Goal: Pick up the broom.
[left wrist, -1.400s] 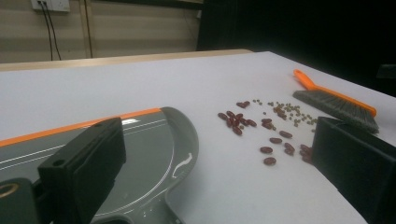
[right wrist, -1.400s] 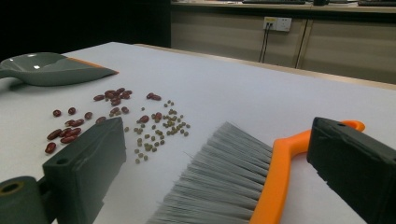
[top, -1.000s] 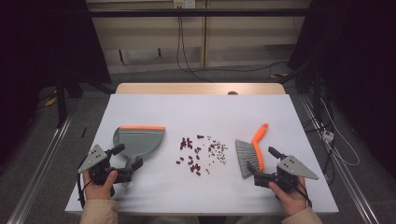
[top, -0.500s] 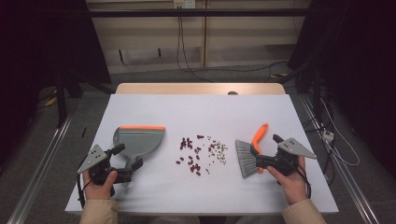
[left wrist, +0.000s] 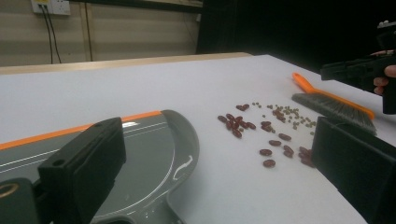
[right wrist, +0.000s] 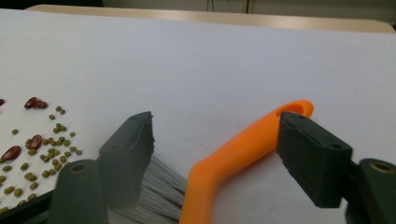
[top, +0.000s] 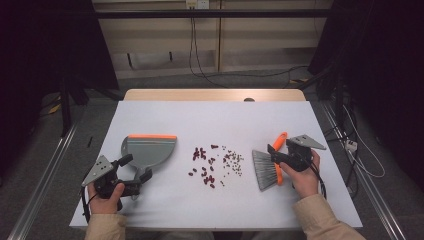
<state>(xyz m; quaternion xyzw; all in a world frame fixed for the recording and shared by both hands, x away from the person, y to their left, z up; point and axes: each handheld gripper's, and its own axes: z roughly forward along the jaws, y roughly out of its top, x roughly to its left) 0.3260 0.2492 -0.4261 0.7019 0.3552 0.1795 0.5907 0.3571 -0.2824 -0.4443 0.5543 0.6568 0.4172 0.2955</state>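
Orange-handled hand brush with grey bristles lies flat on the white table, right of centre, handle pointing away from me, bristle head toward the spill. My right gripper sits over the handle; in the right gripper view the orange handle runs between my two black jaws, which have just been closing but stand apart from it, pads not pressing yet. Just left of the brush: scattered dark red beans and small green beans, loose on the table. Further left, grey plastic dustpan with orange lip, lip on the far side. My left gripper rests at the dustpan's handle end, jaws wide apart, gripping nothing.
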